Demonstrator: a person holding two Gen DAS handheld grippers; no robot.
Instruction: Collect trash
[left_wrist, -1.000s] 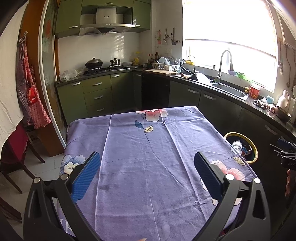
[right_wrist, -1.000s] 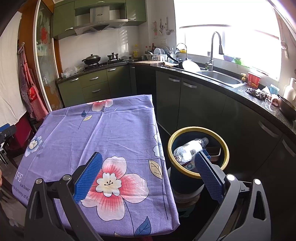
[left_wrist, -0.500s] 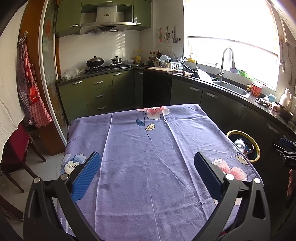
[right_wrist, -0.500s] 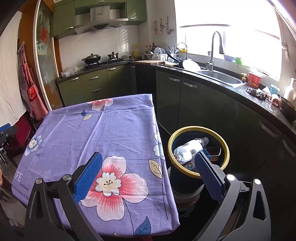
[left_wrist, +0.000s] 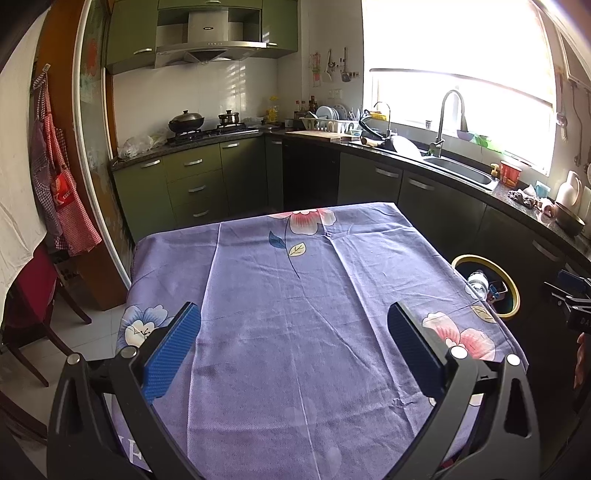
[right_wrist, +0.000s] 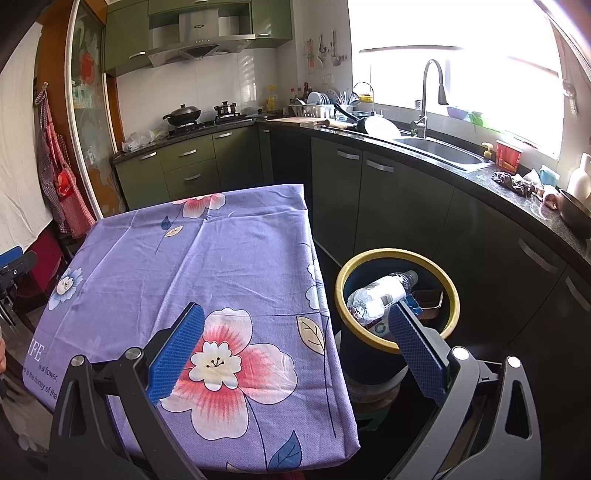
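Your left gripper (left_wrist: 293, 341): jaws spread wide, holding nothing, low centre of frame over the purple floral tablecloth (left_wrist: 295, 295) | your right gripper (right_wrist: 295, 341): released too, empty, at the cloth's right edge | trash: clear plastic bottle (right_wrist: 380, 297) lies tilted inside the yellow-rimmed bin (right_wrist: 452, 295), right of centre, beside the table.

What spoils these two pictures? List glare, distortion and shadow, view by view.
Left wrist view: the window is blown out white and the fisheye bends the door frame. Right wrist view: the same glare at the window, curved counter, and deep shadow around the bin beside the table.
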